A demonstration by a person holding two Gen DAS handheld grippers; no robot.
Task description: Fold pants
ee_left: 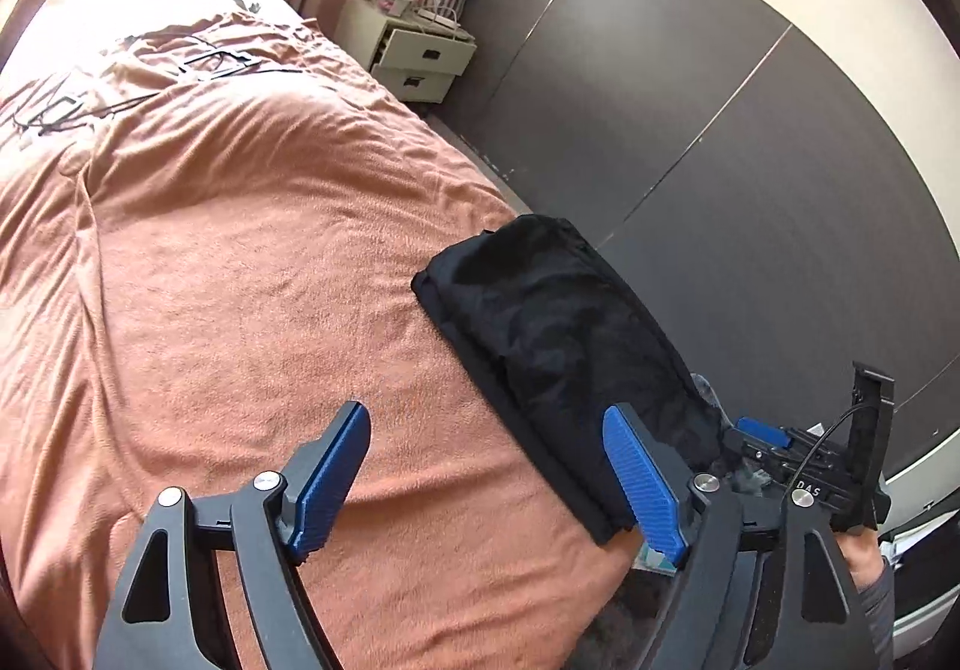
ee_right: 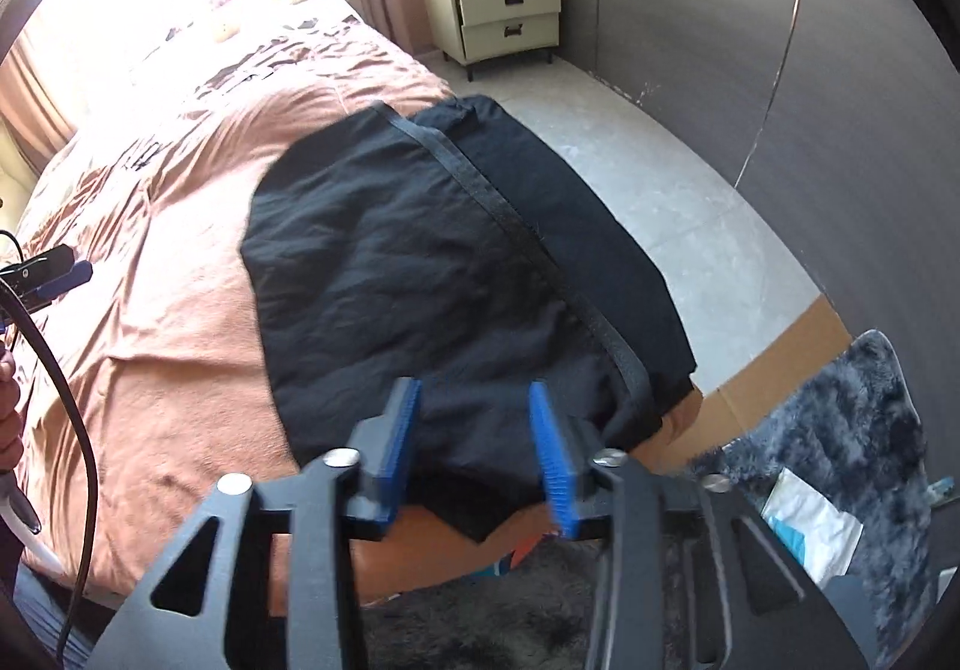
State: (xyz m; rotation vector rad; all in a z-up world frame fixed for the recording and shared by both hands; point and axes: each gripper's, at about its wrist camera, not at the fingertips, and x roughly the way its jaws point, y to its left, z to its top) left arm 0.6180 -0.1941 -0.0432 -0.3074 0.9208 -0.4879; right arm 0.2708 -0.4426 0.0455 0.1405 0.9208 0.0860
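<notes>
Black pants (ee_left: 552, 322) lie folded in a compact stack on the salmon bed cover (ee_left: 240, 250), close to the bed's right edge. My left gripper (ee_left: 489, 412) is open wide above the cover, just left of the stack, with nothing between its blue pads. In the right wrist view the pants (ee_right: 420, 262) fill the middle, a seam band running across them. My right gripper (ee_right: 473, 389) hovers at their near edge, jaws apart, pads not pressing the cloth. The right gripper (ee_left: 762, 433) also shows beyond the stack in the left wrist view.
A cream nightstand (ee_right: 504, 15) with a striped bag on top stands by the dark wardrobe wall (ee_left: 720, 129). Cables (ee_left: 210, 63) lie far up the bed. Beside the bed are grey floor (ee_right: 660, 178), a cardboard sheet (ee_right: 780, 370) and a shaggy grey rug (ee_right: 852, 430).
</notes>
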